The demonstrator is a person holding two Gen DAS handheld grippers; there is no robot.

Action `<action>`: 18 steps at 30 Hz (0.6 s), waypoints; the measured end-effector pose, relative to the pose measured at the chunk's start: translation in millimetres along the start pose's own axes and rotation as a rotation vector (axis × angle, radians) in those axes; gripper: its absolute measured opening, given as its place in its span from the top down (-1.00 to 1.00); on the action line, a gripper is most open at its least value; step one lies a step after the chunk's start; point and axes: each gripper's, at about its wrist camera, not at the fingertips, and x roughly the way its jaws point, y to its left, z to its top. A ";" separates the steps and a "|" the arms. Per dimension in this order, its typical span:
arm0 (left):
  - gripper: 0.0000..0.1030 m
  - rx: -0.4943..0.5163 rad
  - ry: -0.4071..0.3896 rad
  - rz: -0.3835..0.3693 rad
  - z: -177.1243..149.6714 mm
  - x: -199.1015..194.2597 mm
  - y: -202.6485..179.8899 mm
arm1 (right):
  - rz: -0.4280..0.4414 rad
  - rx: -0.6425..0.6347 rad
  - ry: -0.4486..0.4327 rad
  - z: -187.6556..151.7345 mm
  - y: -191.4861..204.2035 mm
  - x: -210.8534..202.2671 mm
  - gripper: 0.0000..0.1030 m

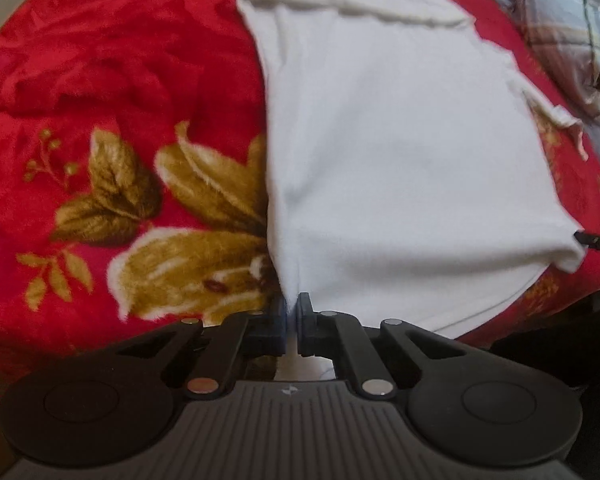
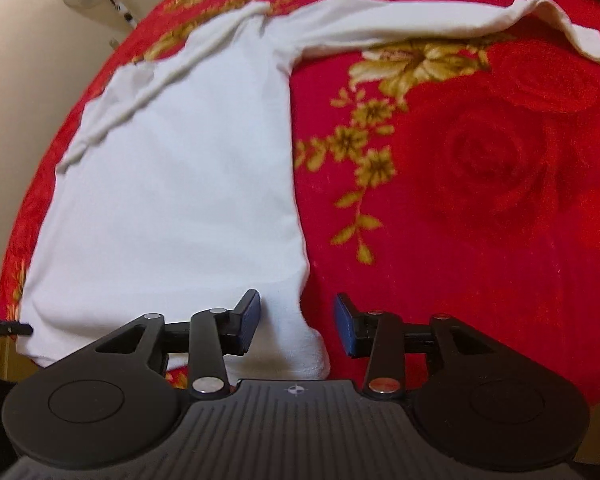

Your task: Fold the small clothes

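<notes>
Already the left gripper [image 1: 291, 312] pinches one hem corner of the white shirt [image 1: 400, 152] on the red blanket [image 1: 120, 80] — the right gripper [image 2: 296, 322] straddles the other corner, jaws spread; closing late risks a lopsided fold.

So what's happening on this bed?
A person with a gripper in each hand is folding a white shirt laid on a red blanket. The left gripper is shut on the shirt's near left corner. The right gripper is open, with the near right corner between its jaws, not yet pinched. One sleeve lies stretched out sideways.
</notes>
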 end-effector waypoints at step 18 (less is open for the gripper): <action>0.74 0.030 -0.155 -0.063 6.9 -39.3 -18.8 | -0.102 -0.048 -0.160 19.9 17.2 -43.0 0.83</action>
